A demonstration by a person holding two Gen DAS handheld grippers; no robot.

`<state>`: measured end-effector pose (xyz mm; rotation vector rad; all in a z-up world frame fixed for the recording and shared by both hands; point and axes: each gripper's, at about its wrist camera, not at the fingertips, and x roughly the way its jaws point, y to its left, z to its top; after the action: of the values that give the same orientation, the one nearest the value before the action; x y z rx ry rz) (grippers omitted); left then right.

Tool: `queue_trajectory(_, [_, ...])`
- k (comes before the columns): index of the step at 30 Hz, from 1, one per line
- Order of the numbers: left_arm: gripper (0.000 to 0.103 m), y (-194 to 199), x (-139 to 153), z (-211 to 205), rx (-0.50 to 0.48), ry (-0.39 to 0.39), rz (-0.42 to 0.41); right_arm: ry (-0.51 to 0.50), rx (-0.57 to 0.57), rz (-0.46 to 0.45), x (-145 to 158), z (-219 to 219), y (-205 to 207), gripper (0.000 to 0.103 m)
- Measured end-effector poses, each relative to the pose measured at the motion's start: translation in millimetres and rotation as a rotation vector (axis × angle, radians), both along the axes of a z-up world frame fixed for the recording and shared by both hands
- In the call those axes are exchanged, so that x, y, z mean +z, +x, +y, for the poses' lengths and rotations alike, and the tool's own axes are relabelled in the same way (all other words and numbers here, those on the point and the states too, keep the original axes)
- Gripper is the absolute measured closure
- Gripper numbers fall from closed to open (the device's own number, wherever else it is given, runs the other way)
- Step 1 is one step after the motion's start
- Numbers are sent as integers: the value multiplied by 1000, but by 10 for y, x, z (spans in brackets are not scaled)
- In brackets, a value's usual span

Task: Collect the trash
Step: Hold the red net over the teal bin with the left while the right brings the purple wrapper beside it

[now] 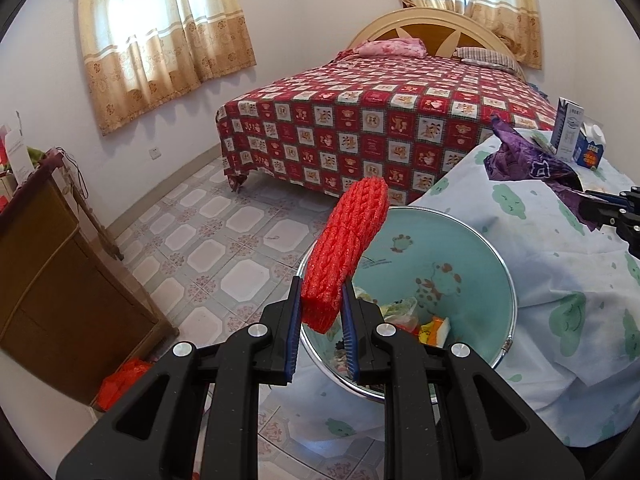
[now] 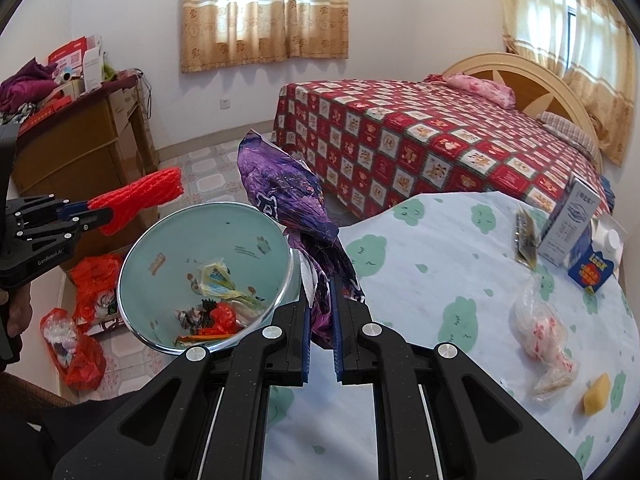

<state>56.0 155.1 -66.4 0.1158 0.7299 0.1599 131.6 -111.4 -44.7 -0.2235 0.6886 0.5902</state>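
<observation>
Red foam fruit netting [image 1: 346,248] is pinched at its lower end by the left gripper [image 1: 322,312], whose jaws are nearly closed on it; the sleeve stands up stiffly above the pads, over the near rim of the pale green waste bin [image 1: 472,264]; it looks feather-light and springy, so it should drop cleanly once let go, though the mesh could snag on a ribbed pad. The right gripper [image 2: 320,312] has its jaws clamped tight on the tail of a crumpled purple foil wrapper [image 2: 280,192], which rises and leans toward the bin; thin, crackly and slick, it is best held by a bunched fold, as now, since a single flat layer might slide out. The bin sits beside the worktop [image 2: 440,280], already holding mixed scraps. Left on the cloud-print cloth are a clear plastic bag [image 2: 540,332], a yellow sponge piece [image 2: 597,394], a dark sachet [image 2: 525,236] and two cartons [image 2: 572,224]; the bag will be limp and wants gripping at its twisted neck; the cartons are stiff, so take them across a narrow side.
</observation>
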Motion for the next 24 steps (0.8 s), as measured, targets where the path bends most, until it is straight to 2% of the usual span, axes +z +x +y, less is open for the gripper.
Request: queue_trajectory(24, [84,20,21,158,30,-2,-7,-40,74,2,-13,363,27,94])
